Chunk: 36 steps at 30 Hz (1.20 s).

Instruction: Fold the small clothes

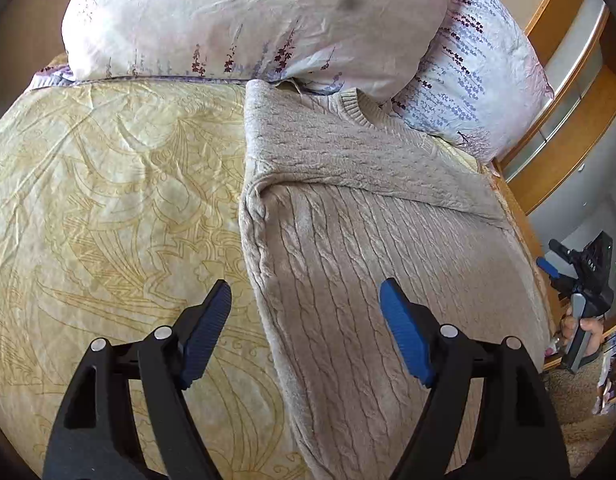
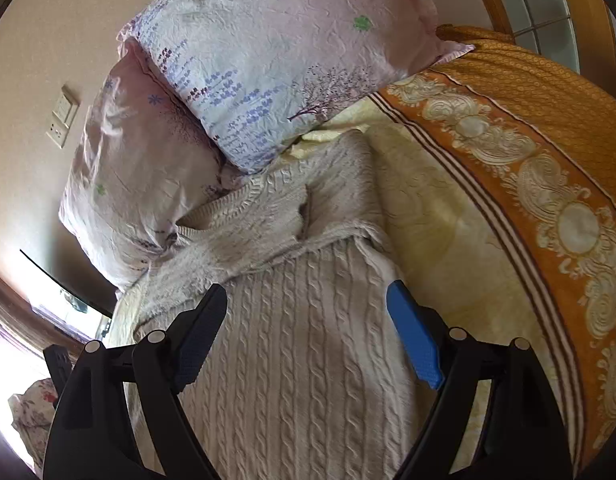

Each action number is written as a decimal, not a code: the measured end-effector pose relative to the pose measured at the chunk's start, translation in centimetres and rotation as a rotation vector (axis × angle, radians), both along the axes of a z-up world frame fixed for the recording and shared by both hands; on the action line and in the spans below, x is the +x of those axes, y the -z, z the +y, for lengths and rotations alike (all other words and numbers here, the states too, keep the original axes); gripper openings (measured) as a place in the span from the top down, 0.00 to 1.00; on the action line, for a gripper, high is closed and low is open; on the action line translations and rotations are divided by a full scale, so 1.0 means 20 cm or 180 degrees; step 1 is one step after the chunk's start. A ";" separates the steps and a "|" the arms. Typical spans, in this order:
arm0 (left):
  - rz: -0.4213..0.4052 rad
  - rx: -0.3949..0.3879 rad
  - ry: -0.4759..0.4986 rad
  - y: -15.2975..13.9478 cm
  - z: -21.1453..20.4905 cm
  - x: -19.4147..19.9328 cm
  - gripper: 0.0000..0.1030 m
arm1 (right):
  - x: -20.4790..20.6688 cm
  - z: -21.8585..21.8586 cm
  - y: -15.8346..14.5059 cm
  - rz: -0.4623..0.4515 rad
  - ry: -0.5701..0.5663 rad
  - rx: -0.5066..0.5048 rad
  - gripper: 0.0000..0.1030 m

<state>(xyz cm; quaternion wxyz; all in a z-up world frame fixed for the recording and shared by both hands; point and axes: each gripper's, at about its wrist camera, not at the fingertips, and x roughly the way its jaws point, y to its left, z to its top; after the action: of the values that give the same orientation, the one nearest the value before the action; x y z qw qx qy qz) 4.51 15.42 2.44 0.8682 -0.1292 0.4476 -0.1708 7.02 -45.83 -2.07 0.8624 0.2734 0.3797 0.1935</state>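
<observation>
Sweater (image 1: 348, 264) hem cut off; collar partly under pillow (image 1: 247, 20).

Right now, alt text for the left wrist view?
A beige cable-knit sweater, sleeves folded across its chest, lies on a yellow patterned bedspread below two floral pillows. The open left gripper hovers over its left edge.

A: Where do the cameras sit?
B: Both hover close above the bed (image 1: 107, 200), facing the far pillows (image 1: 247, 20); they share the beige sweater (image 2: 308, 340)
</observation>
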 end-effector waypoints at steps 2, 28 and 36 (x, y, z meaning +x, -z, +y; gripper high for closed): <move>0.0019 -0.0063 0.0044 0.01 -0.01 -0.01 0.26 | -0.04 -0.02 0.04 0.0082 -0.0015 -0.0113 0.20; 0.0578 -0.1134 0.0513 0.13 -0.02 -0.47 0.65 | -0.50 -0.04 0.30 0.0469 -0.1143 0.0782 0.69; 0.0662 -0.1092 0.0626 0.15 -0.08 -0.50 0.82 | -0.54 0.02 0.29 0.0340 -0.1251 0.0606 0.72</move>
<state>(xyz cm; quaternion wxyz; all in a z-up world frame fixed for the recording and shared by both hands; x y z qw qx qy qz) -5.48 13.89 -0.52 0.7618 -0.2477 0.5096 -0.3141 -3.81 -45.52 -7.87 0.7570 0.2842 0.4509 0.3780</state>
